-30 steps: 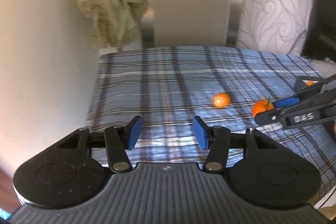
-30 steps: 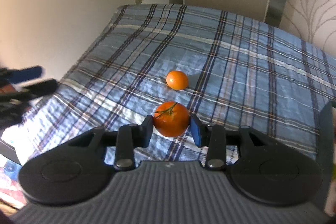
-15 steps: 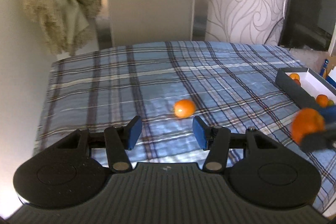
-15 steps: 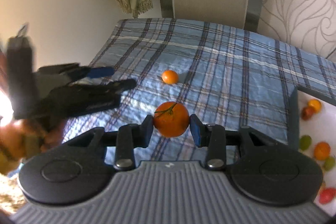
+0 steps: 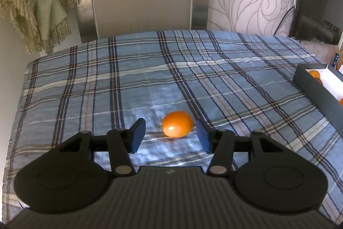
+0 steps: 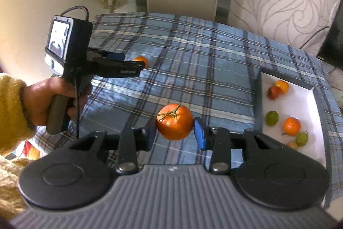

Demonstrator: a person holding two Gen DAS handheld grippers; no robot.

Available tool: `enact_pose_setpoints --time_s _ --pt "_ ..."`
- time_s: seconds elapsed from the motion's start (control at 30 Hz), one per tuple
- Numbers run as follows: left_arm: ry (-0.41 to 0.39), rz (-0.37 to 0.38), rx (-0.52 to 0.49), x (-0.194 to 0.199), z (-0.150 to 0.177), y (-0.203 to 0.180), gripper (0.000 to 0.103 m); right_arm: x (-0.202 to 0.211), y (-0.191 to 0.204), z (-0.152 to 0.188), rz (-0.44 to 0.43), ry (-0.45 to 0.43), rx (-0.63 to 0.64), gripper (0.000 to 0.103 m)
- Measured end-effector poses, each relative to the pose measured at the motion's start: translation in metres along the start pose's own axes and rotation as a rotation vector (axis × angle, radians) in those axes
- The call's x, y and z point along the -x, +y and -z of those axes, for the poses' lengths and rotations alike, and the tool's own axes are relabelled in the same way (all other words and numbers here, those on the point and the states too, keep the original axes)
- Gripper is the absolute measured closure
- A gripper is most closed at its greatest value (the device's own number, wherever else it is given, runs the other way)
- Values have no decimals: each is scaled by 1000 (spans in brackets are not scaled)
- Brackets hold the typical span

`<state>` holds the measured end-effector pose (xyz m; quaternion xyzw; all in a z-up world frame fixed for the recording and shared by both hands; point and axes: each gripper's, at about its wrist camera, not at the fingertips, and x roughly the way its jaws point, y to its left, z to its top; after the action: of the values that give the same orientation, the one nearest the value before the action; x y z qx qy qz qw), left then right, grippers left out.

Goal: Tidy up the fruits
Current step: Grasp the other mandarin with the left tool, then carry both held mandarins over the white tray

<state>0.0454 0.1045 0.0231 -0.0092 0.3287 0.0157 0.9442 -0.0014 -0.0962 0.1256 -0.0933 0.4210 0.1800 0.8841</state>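
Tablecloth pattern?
Blue plaid with dark and white stripes on the tablecloth; clearest in left wrist view.

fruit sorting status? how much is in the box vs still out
Done: several fruits already lie in the white-lined box. In hand: the right gripper is shut on the stemmed orange, held above the cloth. Left: one small orange on the plaid cloth, between the open left gripper's fingers, not yet gripped.

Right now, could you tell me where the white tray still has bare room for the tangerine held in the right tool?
The tray is bare along its right wall and in the middle, between the far pair of fruits and the near cluster. The near left part is crowded. The right tool grips the tangerine over the plaid cloth, left of the tray.
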Motion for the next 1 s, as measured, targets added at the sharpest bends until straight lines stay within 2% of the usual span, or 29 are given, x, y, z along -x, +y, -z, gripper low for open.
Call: enact_pose_setpoints --time_s 0.2,0.33,0.67,1.0 --pt "12 1 -13 -13 -3 -10 48 2 -2 0 -4 -24 11 62" --pt "10 -12 -17 -17 -4 -12 58 1 -7 0 -1 -33 -2 62" --pt "-2 -23 -17 -15 -4 -16 59 2 -16 -2 0 -60 -15 62" --pt "-31 -38 -29 3 -11 -27 59 2 -22 -1 -33 -66 -5 62"
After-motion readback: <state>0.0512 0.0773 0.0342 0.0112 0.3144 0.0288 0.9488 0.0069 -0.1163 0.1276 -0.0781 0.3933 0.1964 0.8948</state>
